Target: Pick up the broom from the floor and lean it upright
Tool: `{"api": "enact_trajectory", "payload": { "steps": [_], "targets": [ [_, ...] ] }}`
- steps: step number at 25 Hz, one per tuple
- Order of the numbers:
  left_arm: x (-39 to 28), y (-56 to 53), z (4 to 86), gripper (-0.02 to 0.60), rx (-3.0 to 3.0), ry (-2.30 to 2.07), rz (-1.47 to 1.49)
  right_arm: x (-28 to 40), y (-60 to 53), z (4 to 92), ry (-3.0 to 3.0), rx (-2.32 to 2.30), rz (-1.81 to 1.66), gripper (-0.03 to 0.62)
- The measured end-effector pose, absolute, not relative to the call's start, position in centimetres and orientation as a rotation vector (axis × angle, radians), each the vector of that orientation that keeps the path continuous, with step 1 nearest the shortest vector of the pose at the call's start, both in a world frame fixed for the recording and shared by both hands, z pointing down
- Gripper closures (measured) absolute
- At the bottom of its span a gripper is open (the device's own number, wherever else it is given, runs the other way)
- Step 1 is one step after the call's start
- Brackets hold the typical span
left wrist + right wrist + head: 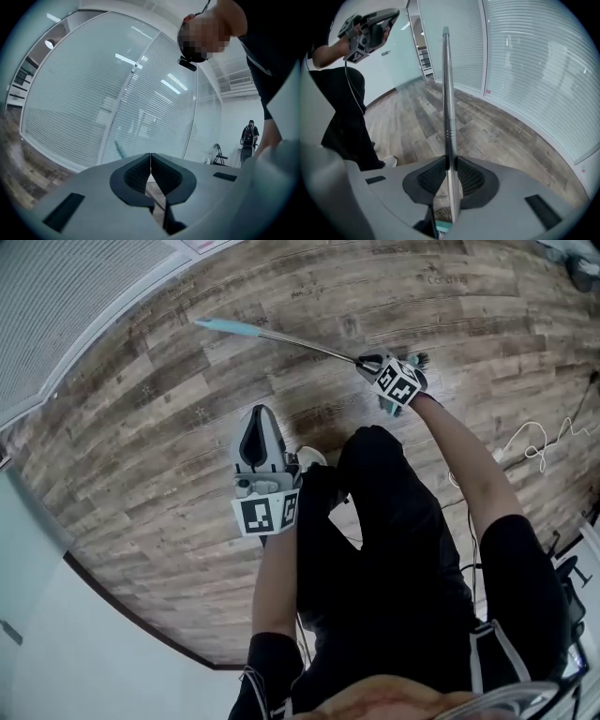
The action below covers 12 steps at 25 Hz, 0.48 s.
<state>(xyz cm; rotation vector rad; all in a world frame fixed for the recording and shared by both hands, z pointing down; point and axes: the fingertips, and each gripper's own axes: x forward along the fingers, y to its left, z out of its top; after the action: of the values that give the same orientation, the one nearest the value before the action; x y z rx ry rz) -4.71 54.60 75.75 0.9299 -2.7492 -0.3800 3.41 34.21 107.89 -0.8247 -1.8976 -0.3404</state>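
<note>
R tongs [450, 164] clamped on the broom [446, 93]: both pads press the metal handle from either side, w/ the handle running straight out ahead of them. We note a teal piece [443, 228] just behind the pads, low in the right gripper view; can't tell how much of the brush end it is. In the head view the handle reaches from the R tongs out toward the glass wall [66, 306], teal cap [214, 325] at the far end, slanting over the floor [141, 446].

L tongs [150, 161] shut tight, pads meeting edge to edge, nothing btwn them. They sit well apart from the broom, near the person's body, pointing roughly level at the glass wall.

Materials: handle is a slim round tube, shiny silver, w/ a ringed joint partway along. Pads are dark w/ a cross-hatched face, set in smooth grey shells. Floor is matte wood-look planks, grey-brown, streaky grain. Glass wall backed by fine white horizontal blinds. A thin white cable [536, 442] lies looped on the floor at the person's R.
</note>
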Motion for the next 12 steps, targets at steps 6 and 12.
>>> {"api": "enact_trajectory", "payload": {
  "steps": [6,12],
  "targets": [
    [-3.2,55.4,76.3,0.561,0.953,-2.652,-0.448,4.9,34.7,98.7,-2.007,-0.789,-0.335,0.513],
    [-2.0,55.2,75.1,0.561,1.013,-2.546,-0.241,6.2,37.1,91.1,-2.092,-0.769,-0.266,0.513]
  ]
}}
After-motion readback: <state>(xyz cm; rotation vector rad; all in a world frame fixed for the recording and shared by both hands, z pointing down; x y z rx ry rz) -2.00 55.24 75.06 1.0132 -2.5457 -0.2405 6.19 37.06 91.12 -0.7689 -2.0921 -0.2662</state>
